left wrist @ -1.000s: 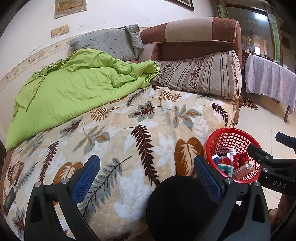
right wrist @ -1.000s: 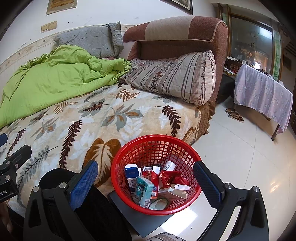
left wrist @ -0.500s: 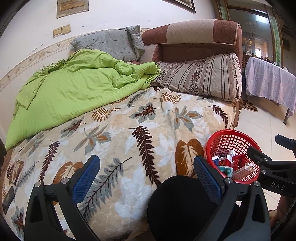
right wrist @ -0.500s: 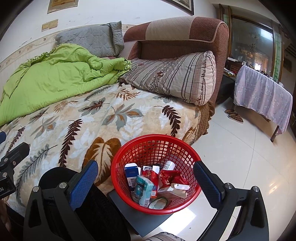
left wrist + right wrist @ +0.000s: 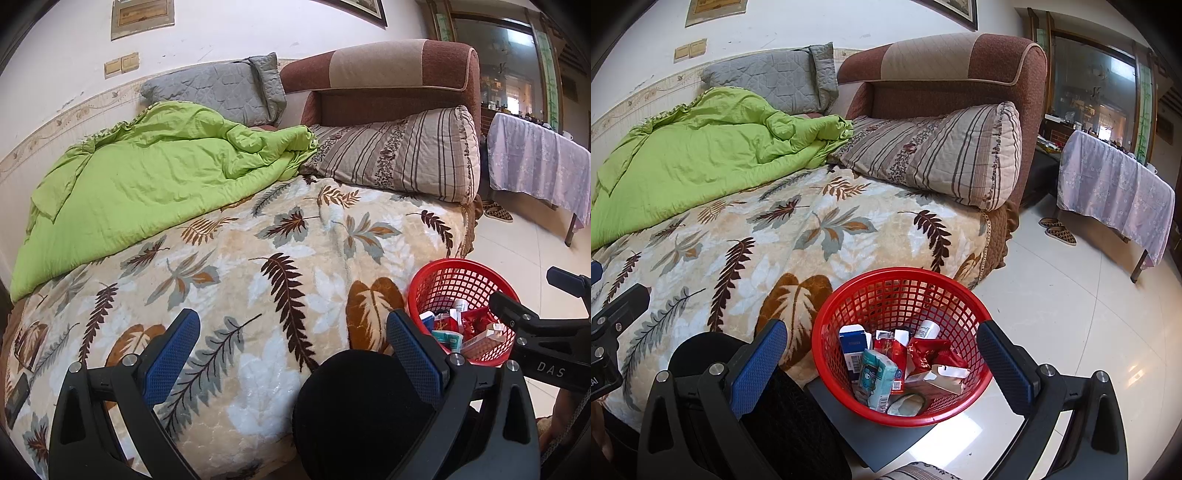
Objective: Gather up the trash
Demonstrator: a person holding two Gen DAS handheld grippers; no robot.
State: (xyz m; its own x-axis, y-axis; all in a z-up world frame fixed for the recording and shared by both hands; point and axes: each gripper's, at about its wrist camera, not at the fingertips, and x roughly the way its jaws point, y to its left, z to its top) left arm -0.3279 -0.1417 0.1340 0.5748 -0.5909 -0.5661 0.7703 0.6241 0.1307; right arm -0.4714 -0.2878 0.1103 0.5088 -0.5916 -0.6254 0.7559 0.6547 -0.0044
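Observation:
A red mesh basket (image 5: pixel 849 302) (image 5: pixel 443 269) stands on a grey stool top (image 5: pixel 849 417) beside the bed. It holds several pieces of trash: a blue and white carton (image 5: pixel 851 345), a teal tissue pack (image 5: pixel 881 374), red wrappers (image 5: pixel 925 350), a white tube (image 5: pixel 927 330). My right gripper (image 5: pixel 882 354) hovers open just above the basket with nothing between its blue pads. My left gripper (image 5: pixel 293 347) is open over the leaf-patterned blanket (image 5: pixel 240 266), empty. The right gripper's black frame (image 5: pixel 543 332) shows at the left view's right edge.
A green quilt (image 5: pixel 140 184), a grey pillow (image 5: pixel 221 88) and a striped pillow (image 5: pixel 406 155) lie on the bed under a brown headboard (image 5: pixel 953 70). A table with a lilac cloth (image 5: pixel 1115 184) and slippers (image 5: pixel 1056 230) are on the tiled floor. A black rounded object (image 5: pixel 354 406) is below.
Both views have drifted back slightly from the bed, so the basket and bed sit a little lower. Both grippers stay open and empty.

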